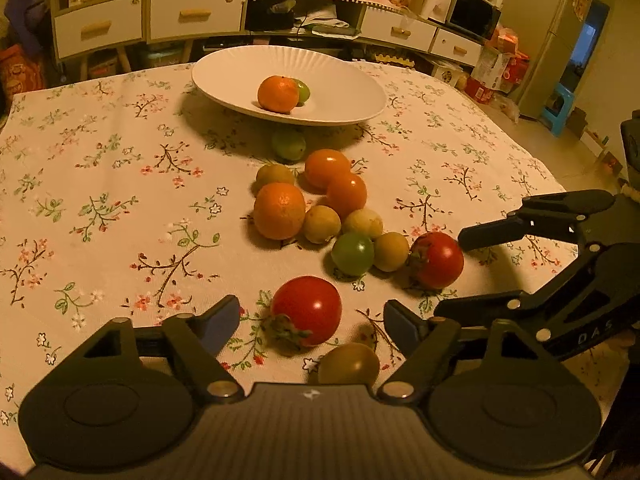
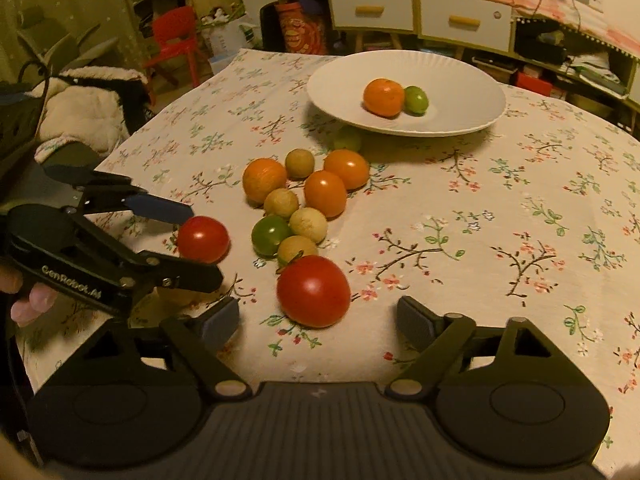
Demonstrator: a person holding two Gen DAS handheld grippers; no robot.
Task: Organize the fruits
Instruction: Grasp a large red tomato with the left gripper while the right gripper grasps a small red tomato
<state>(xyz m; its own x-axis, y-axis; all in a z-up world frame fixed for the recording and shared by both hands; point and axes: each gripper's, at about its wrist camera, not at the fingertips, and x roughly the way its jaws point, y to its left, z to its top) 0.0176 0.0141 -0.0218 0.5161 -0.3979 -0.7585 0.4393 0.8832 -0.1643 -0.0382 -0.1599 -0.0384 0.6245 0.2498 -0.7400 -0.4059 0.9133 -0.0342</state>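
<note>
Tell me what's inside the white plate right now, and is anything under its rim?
The white plate holds one orange with a small green fruit touching it. Another green fruit sits on the tablecloth, partly tucked under the plate's near rim. Whatever lies farther beneath is hidden.

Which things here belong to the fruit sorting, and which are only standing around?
For the job: white plate, loose fruit pile, red tomato, second red tomato, left gripper, right gripper.

Just around: drawer cabinet, red chair, microwave.
</note>
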